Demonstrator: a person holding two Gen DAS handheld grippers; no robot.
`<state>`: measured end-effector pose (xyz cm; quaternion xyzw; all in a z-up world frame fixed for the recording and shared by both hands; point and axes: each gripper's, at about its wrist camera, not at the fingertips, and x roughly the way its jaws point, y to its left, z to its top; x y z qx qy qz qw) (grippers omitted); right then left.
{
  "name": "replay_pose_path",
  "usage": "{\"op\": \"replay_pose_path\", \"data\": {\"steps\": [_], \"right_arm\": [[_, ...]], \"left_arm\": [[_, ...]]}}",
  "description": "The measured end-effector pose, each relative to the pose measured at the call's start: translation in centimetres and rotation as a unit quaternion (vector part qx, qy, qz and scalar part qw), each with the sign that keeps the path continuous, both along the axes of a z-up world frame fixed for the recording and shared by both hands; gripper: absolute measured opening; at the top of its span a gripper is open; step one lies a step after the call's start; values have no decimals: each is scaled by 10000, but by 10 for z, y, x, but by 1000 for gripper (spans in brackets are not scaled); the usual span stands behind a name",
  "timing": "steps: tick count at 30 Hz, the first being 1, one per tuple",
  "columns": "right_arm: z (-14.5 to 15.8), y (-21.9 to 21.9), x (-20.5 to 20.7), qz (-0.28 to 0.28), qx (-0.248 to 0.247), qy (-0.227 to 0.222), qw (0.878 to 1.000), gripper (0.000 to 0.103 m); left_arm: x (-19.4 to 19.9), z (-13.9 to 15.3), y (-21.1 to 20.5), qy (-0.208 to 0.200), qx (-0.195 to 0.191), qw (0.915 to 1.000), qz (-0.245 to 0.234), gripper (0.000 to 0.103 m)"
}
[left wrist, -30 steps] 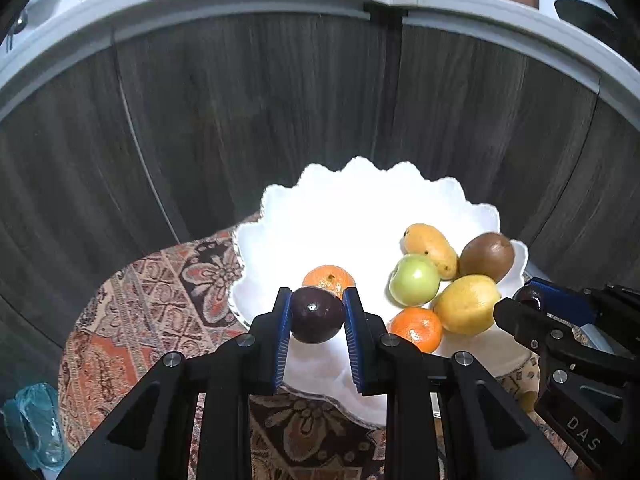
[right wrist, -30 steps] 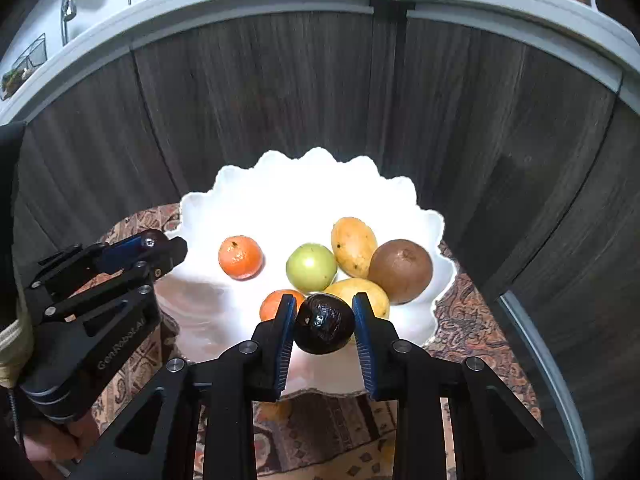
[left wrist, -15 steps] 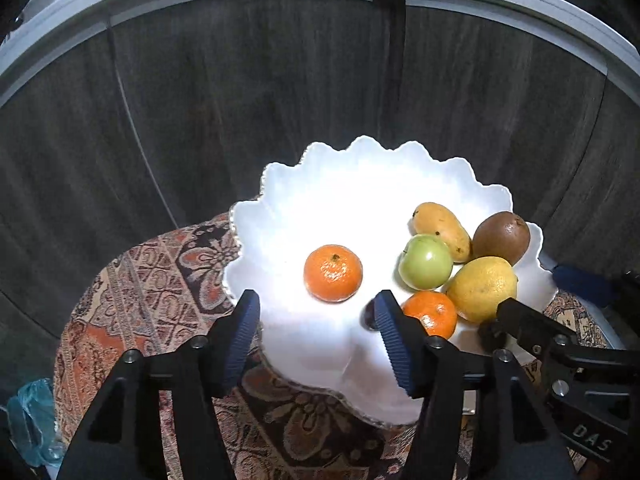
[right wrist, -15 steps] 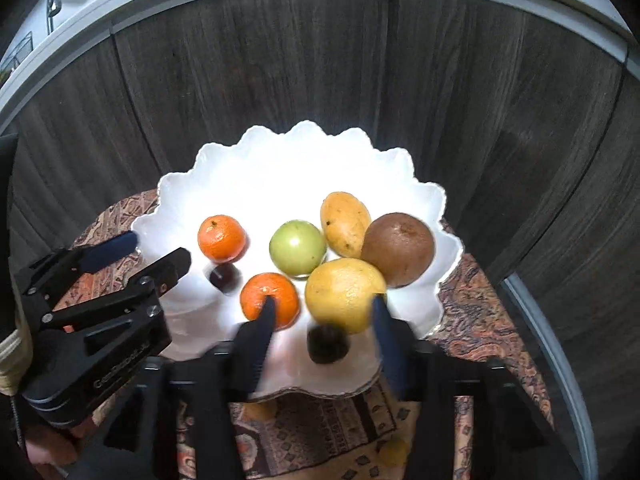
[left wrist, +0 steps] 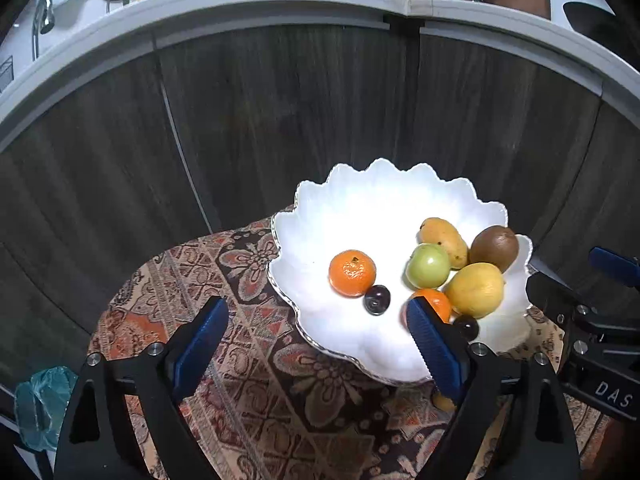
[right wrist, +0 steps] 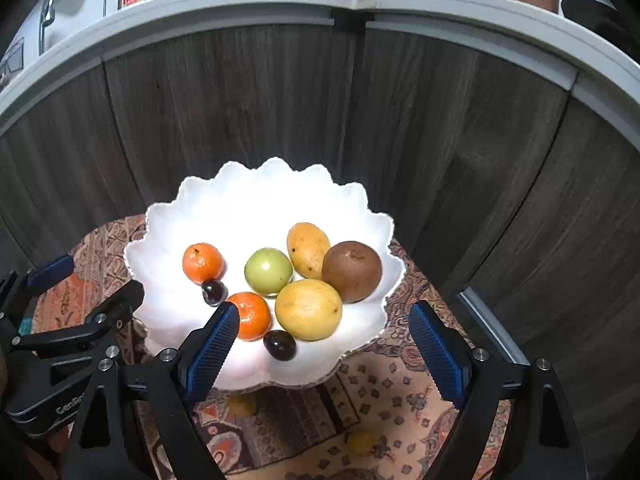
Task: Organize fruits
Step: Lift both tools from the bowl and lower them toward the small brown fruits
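A white scalloped bowl (left wrist: pixel 384 170) (right wrist: pixel 272 170) holds two tangerines (left wrist: pixel 352 273) (right wrist: pixel 250 315), a green fruit (right wrist: pixel 268 271), a mango (right wrist: pixel 308 249), a brown fruit (right wrist: pixel 352 271) and a big yellow fruit (right wrist: pixel 309 309). Two dark plums lie loose in it: one beside the left tangerine (left wrist: pixel 377 300) (right wrist: pixel 213 292), one at the near rim (left wrist: pixel 466 327) (right wrist: pixel 280 345). My left gripper (left wrist: pixel 316 308) (right wrist: pixel 90 280) hangs before the bowl's left rim, its jaws opening and empty. Above the near rim my right gripper (right wrist: pixel 324 312) (left wrist: pixel 580 276) is opening too, touching nothing.
The bowl stands on a round table under a patterned cloth (left wrist: pixel 240 280). Small yellow fruits (right wrist: pixel 360 442) (right wrist: pixel 242 404) lie on the cloth near me. Dark wood cabinet doors (right wrist: pixel 240 100) and a white counter edge rise behind. A blue-green bag (left wrist: pixel 40 404) sits low left.
Both grippers were shut on a dark plum each; both have let go and opened wide. The plums now lie in the bowl, and both grippers have drawn back and up.
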<state>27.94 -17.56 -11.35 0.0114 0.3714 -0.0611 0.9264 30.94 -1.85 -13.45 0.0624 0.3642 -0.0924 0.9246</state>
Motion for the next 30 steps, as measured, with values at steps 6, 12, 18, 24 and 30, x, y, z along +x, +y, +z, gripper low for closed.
{"op": "replay_pose_path", "data": {"steps": [6, 12, 18, 24, 30], "right_arm": [[16, -6, -20, -38, 16, -147, 9999, 87], [24, -17, -41, -180, -8, -217, 9996, 87], [26, -33, -62, -341, -99, -230, 9991, 90], [18, -46, -81, -421, -88, -154, 9990, 90], [-4, -51, -95, -442, -15, 25, 9990, 90]], "left_arm": [[-21, 17, -7, -138, 16, 9999, -72, 94], [-43, 24, -20, -190, 33, 9997, -168, 97], [-63, 22, -38, -198, 66, 9994, -290, 97], [-81, 15, -50, -121, 28, 9990, -440, 97], [-92, 4, -52, -54, 78, 9990, -444, 97]]}}
